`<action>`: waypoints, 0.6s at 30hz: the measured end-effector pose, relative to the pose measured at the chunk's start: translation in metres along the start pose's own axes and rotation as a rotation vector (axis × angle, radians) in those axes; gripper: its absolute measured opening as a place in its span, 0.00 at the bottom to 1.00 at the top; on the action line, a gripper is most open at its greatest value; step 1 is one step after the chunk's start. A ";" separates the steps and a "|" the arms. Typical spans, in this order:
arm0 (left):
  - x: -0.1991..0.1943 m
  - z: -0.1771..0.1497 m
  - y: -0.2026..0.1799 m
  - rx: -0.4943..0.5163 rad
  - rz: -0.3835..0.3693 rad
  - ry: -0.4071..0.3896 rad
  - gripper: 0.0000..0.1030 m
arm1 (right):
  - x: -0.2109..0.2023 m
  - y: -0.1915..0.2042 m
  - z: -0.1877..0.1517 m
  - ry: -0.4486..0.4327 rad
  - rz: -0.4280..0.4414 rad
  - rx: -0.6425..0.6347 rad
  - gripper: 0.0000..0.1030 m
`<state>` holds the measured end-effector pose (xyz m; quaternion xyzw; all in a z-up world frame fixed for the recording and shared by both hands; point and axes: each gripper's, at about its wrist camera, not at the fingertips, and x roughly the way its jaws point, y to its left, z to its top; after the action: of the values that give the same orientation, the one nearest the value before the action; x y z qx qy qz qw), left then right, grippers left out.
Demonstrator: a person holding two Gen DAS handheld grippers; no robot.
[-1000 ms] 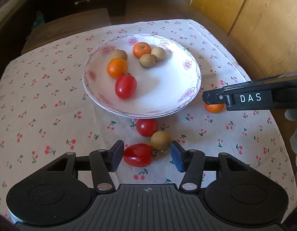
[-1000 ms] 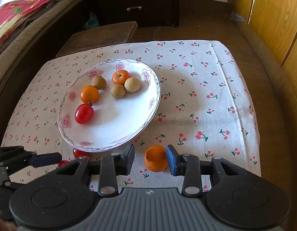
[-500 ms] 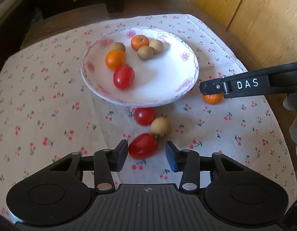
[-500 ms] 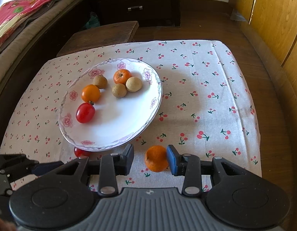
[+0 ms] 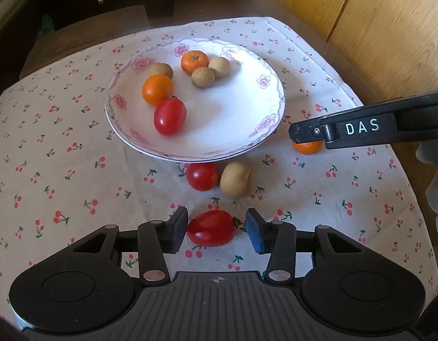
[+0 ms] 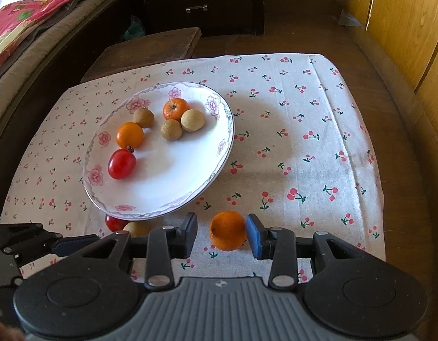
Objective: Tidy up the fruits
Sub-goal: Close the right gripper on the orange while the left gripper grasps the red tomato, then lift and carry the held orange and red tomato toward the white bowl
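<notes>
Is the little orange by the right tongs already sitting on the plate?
No, the orange lies on the cherry tablecloth between the open right tongs, outside the plate.

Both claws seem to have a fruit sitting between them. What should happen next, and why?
Probably close the left gripper on the red tomato: it lies on the cloth between open fingers, the left pad nearly touching. The right gripper likewise brackets the orange.
</notes>
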<state>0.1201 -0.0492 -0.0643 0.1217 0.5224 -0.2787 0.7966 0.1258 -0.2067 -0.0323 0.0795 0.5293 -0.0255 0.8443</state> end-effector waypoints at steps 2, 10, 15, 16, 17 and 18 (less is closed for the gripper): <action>0.001 -0.001 -0.003 0.013 0.003 0.006 0.51 | 0.002 0.000 0.000 0.004 -0.002 -0.001 0.38; -0.003 -0.004 -0.003 -0.011 -0.001 0.011 0.40 | 0.003 0.002 0.001 0.007 -0.004 -0.003 0.39; -0.012 -0.011 -0.008 0.002 -0.020 0.011 0.38 | 0.001 -0.001 -0.001 0.011 -0.002 0.000 0.39; -0.014 -0.011 -0.008 0.001 -0.032 0.010 0.39 | 0.001 -0.001 -0.002 0.012 0.000 0.002 0.39; -0.017 -0.013 -0.008 0.007 -0.042 0.013 0.41 | 0.000 -0.002 -0.002 0.013 0.003 0.002 0.39; -0.018 -0.014 -0.009 0.014 -0.045 0.014 0.41 | 0.000 -0.002 -0.002 0.014 0.005 0.003 0.39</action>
<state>0.0986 -0.0442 -0.0528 0.1175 0.5286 -0.2991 0.7857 0.1236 -0.2083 -0.0332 0.0820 0.5348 -0.0237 0.8406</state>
